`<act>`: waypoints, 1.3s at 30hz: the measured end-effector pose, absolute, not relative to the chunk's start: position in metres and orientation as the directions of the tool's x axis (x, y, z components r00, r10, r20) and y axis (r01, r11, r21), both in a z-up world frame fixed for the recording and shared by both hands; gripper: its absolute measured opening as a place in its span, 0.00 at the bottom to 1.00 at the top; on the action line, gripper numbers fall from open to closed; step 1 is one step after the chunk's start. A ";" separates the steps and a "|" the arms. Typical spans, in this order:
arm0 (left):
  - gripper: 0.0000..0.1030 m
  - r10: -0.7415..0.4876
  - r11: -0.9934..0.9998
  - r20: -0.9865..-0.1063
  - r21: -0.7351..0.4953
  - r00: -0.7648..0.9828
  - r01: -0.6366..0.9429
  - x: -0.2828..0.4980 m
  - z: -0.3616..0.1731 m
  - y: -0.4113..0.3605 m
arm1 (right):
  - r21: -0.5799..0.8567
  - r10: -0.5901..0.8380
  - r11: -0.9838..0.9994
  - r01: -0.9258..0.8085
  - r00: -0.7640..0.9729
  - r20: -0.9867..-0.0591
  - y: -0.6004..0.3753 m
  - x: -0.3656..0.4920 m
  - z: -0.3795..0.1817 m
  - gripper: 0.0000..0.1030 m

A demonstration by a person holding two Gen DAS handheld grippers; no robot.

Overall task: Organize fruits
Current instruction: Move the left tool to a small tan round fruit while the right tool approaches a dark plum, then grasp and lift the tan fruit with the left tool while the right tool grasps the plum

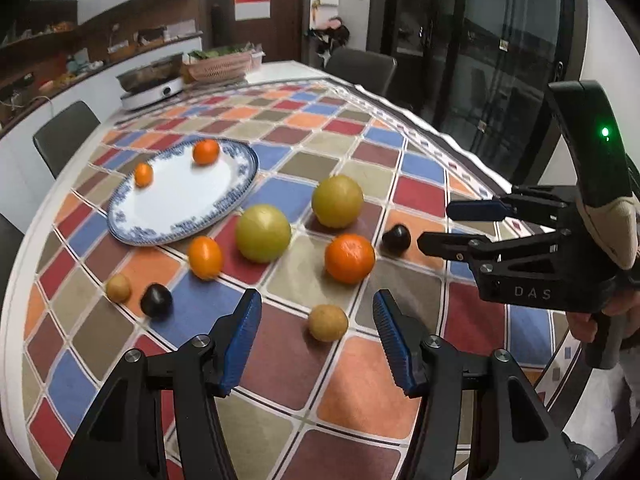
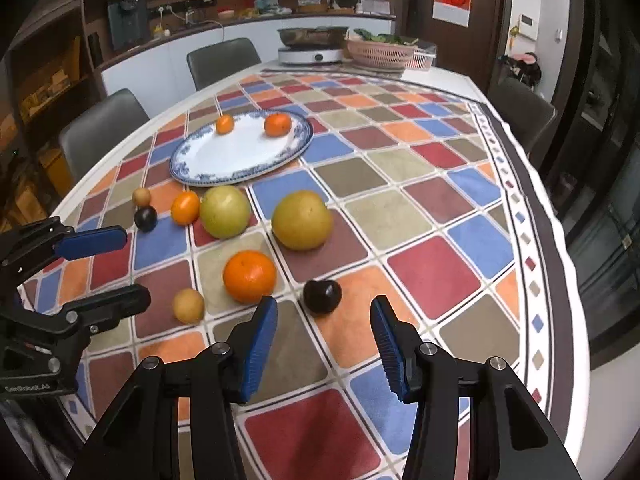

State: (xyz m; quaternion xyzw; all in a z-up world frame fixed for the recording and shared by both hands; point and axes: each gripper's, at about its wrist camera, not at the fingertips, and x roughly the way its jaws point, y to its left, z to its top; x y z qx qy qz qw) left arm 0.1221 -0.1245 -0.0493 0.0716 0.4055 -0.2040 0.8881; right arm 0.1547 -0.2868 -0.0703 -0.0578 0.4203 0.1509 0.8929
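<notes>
Both grippers, left gripper [image 1: 318, 344] and right gripper [image 2: 324, 344], hang released, empty. Next, likely: close on the small tan round fruit [image 1: 328, 323] at lower centre, carry it to the blue-rimmed white plate [image 1: 120, 216].

We are seeing even, moderate indoor light from overhead; the fruits are casting only soft, short shadows on the tablecloth [image 1: 304, 360]. Fisheye distortion is bending the table edge, and dark vignetting is closing the corners. Slight motion blur is smearing the small orange [image 1: 205, 258]. The background shelves [image 2: 48, 80] are staying dim.
</notes>
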 end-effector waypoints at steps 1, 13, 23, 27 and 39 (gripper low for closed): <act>0.55 -0.307 0.905 -0.758 -0.046 0.576 0.422 0.123 -0.053 -0.125 | 0.023 0.221 0.947 -0.320 0.597 -0.771 -0.287 0.155 -0.073 0.48; 0.42 -0.301 0.897 -0.807 -0.058 0.507 0.439 0.136 -0.086 -0.134 | 0.040 0.229 0.942 -0.332 0.554 -0.801 -0.284 0.173 -0.097 0.47; 0.28 -0.314 0.889 -0.807 -0.066 0.500 0.453 0.140 -0.092 -0.137 | 0.059 0.245 0.939 -0.340 0.536 -0.808 -0.279 0.183 -0.104 0.38; 0.28 -0.319 0.889 -0.799 -0.066 0.509 0.453 0.140 -0.089 -0.136 | 0.061 0.248 0.937 -0.344 0.531 -0.811 -0.277 0.186 -0.106 0.35; 0.28 -0.336 0.894 -0.775 -0.084 0.535 0.440 0.141 -0.076 -0.130 | 0.057 0.241 0.941 -0.335 0.539 -0.807 -0.276 0.183 -0.106 0.28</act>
